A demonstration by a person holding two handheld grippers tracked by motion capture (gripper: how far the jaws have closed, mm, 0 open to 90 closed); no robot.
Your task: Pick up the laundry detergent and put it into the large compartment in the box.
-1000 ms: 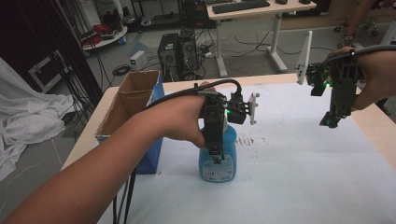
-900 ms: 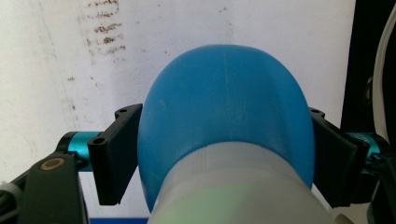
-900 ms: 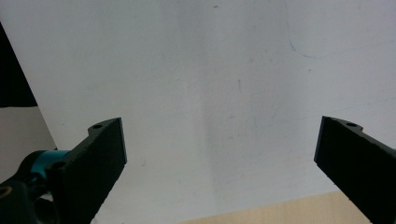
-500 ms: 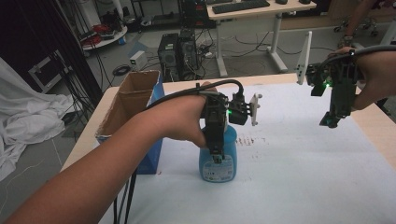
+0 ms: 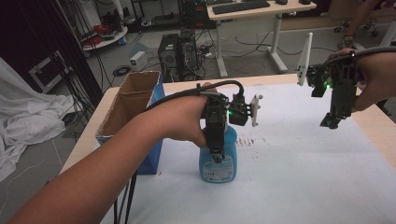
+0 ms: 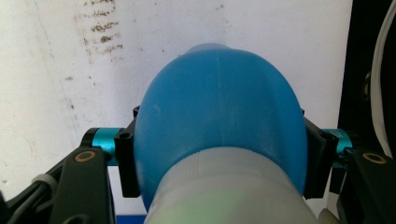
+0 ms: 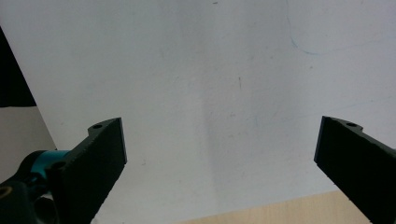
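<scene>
A blue plastic bottle (image 5: 218, 161) with a label stands upright on the white table cover (image 5: 299, 177), left of centre. My left gripper (image 5: 216, 150) points down over it, both jaws pressed on the bottle's sides. In the left gripper view the blue bottle (image 6: 219, 126) bulges between the two black fingers (image 6: 127, 158), with a pale grey neck at the bottom edge. My right gripper (image 5: 332, 122) hangs in the air at the far right, held by a hand, jaws spread wide. Its view shows bare white cover between the right gripper's (image 7: 219, 154) fingers.
An open cardboard box (image 5: 133, 100) with blue sides stands at the table's left edge. Reddish smudges (image 5: 247, 140) mark the cover behind the bottle. The wooden table edge (image 5: 373, 126) runs along the right. Beyond the table are computer towers, a desk and cables.
</scene>
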